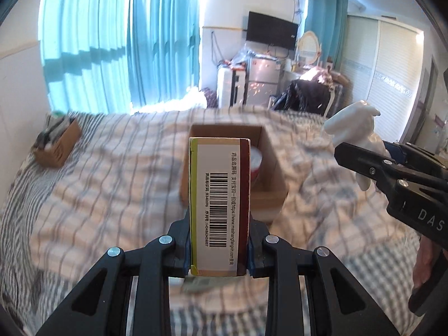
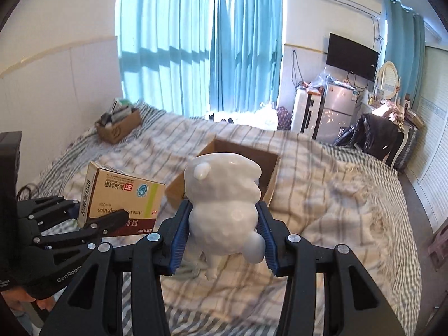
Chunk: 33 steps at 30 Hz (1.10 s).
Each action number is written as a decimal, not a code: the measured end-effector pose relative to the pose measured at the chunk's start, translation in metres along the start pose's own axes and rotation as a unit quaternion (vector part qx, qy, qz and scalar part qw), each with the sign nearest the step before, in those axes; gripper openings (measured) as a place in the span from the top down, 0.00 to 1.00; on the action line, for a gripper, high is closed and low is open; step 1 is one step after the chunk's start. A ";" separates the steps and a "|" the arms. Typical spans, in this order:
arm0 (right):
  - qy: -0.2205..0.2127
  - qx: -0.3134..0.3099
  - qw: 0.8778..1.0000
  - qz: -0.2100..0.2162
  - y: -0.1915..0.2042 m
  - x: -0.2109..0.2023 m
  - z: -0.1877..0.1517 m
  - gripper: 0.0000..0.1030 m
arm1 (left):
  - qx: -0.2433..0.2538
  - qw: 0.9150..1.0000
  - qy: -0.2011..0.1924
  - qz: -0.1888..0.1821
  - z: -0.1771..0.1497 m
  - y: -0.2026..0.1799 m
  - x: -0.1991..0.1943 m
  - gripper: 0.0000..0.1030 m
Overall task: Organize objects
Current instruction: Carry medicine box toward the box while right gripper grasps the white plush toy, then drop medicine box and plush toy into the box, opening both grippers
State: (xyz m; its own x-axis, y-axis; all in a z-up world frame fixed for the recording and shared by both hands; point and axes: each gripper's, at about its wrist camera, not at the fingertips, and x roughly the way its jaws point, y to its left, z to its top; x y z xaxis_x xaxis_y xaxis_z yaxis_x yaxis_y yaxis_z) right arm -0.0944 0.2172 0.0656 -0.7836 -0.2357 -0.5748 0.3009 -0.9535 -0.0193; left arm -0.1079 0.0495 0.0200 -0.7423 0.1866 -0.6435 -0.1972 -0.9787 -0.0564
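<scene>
Two cardboard boxes (image 2: 238,165) (image 2: 119,128), one figurine (image 2: 224,207)

Bed w/ striped quilt (image 2: 322,184), open cardboard box (image 2: 268,165) mid, 2nd box (image 2: 119,128) far-left corner

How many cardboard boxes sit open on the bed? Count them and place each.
2. One open cardboard box lies mid-bed ahead of both grippers; another cardboard box, filled with items, sits at the far left near the wall. Others may be hidden.
</scene>
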 end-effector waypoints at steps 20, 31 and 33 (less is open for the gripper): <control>0.054 0.029 0.998 0.013 -0.065 0.212 0.070 0.56 | 0.016 1.000 0.009 0.001 0.083 0.018 0.181 0.73; 0.040 0.064 0.997 0.018 -0.081 0.227 0.066 0.09 | -0.026 1.000 0.002 -0.007 0.065 0.026 0.199 0.08; 0.028 0.069 0.997 0.019 -0.083 0.209 0.072 0.09 | -0.033 0.999 -0.022 -0.004 0.065 0.025 0.184 0.06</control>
State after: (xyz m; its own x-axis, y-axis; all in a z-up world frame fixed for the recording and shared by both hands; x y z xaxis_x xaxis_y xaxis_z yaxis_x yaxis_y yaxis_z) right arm -0.3225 0.2335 0.0056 -0.7406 -0.2645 -0.6176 0.2482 -0.9619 0.1144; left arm -0.2913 0.0649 -0.0498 -0.7681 0.1966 -0.6094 -0.1622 -0.9804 -0.1119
